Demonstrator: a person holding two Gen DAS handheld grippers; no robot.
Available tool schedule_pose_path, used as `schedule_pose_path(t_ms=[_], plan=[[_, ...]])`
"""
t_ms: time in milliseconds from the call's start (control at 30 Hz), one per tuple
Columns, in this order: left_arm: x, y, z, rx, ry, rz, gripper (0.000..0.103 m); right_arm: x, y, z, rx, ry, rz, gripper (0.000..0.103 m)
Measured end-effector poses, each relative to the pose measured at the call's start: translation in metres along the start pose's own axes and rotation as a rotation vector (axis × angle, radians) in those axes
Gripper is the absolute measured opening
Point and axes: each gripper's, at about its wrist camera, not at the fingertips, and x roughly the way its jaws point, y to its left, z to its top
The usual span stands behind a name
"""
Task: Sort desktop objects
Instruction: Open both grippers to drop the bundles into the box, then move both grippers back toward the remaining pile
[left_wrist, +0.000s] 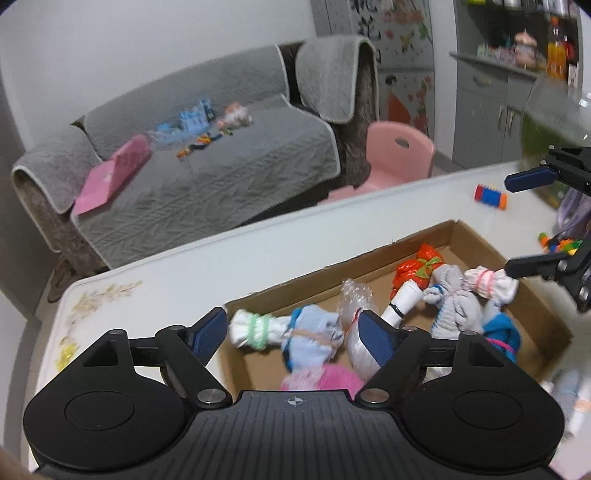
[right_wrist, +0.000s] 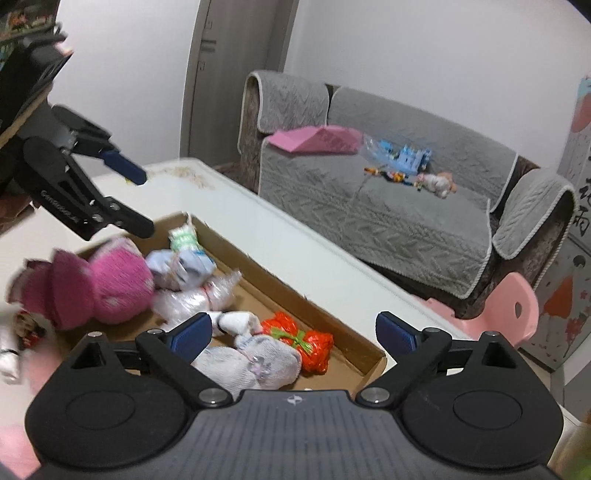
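Both tools are seen spread wide over the cardboard box (left_wrist: 424, 242), nothing pinched. The left gripper (left_wrist: 295, 334) is held above a bundle tied with green bands (left_wrist: 255, 328); its pads are clear of the cloth. The right gripper (right_wrist: 295, 334) is parked over a grey-white bundle (right_wrist: 251, 363) and an orange packet (right_wrist: 314, 345), empty too. A pink bundle (right_wrist: 118, 284) is smeared by blur at the box's near end. A striped roller (left_wrist: 490, 196) is left out on the table (left_wrist: 221, 266). The box's near rim is hidden behind both tool bodies.
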Motion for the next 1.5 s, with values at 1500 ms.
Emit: schedule_pose_path(t_ms=[1500], plan=[[-0.056,-0.059,-0.201,-0.186,0.040,-0.069,0.096,-0.085,0.089,-0.151,0.336,-0.020,-0.082,0.102]])
